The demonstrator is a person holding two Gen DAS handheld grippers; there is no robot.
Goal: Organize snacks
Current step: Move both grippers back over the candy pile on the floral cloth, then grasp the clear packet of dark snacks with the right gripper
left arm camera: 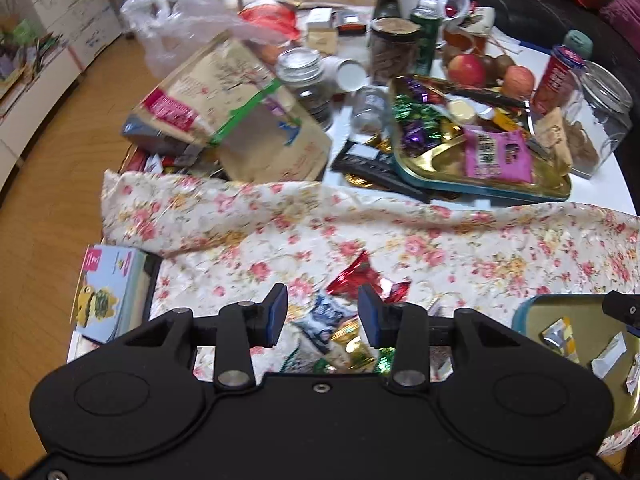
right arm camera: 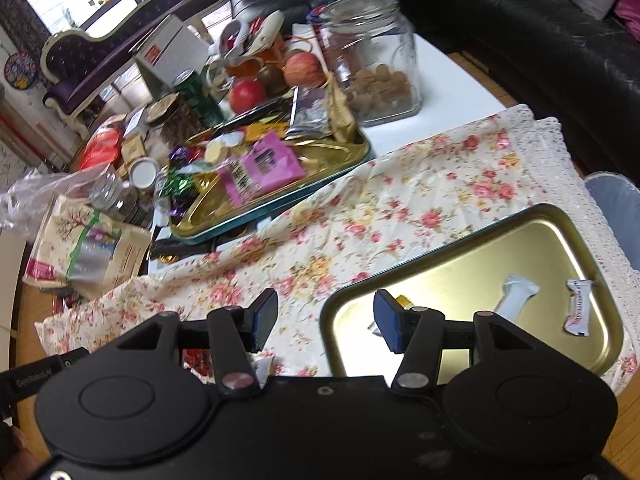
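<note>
My left gripper (left arm camera: pixel 322 316) is open and empty above a small pile of wrapped sweets on the floral cloth (left arm camera: pixel 400 240): a red foil sweet (left arm camera: pixel 356 274), a blue-white packet (left arm camera: pixel 326 316) and gold and green ones (left arm camera: pixel 356 350). My right gripper (right arm camera: pixel 326 316) is open and empty over the left edge of a gold tin tray (right arm camera: pixel 560 232) that holds white wrapped sweets (right arm camera: pixel 516 294) (right arm camera: pixel 578 308). That tray also shows in the left wrist view (left arm camera: pixel 532 312). A second gold tray (left arm camera: pixel 432 158) (right arm camera: pixel 200 216) farther back is full of mixed snacks, with a pink packet (left arm camera: pixel 496 154) (right arm camera: pixel 264 166).
Behind the cloth lie a paper bag (left arm camera: pixel 236 116), jars (left arm camera: pixel 306 76), a glass jar with nuts (right arm camera: pixel 376 60), apples (left arm camera: pixel 466 68), a green can (right arm camera: pixel 196 92) and a plastic bag (left arm camera: pixel 180 20). A blue box (left arm camera: pixel 108 292) sits at the left edge. A black sofa (right arm camera: pixel 540 20) stands on the right.
</note>
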